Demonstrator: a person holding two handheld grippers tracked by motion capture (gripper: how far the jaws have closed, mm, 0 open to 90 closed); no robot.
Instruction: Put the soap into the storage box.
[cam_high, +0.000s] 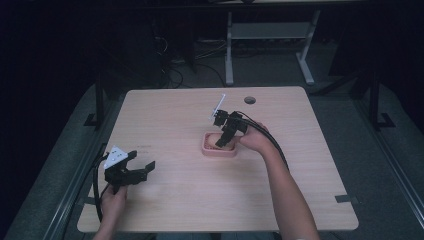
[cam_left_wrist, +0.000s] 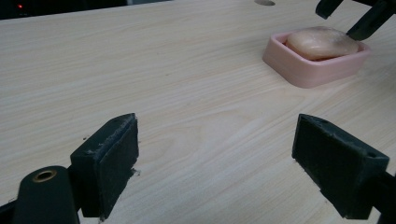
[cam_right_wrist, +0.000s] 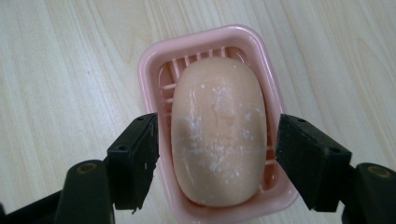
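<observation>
High view: a wooden table (cam_high: 165, 205) is seen from above. The right gripper (cam_high: 223, 137) is held over a pink soap dish (cam_high: 218, 151) near the middle; the left gripper (cam_high: 140, 167) rests well apart, near the front left edge.

Left gripper view: its jaws are spread wide over bare wood, holding nothing.

Right gripper view: the jaws are open, flanking a peach soap bar (cam_right_wrist: 218, 128) lying in the dish; contact cannot be told.

Step advice: probably a pickup; the bar should be squeezed evenly across its middle, since soap looks slippery.
</observation>
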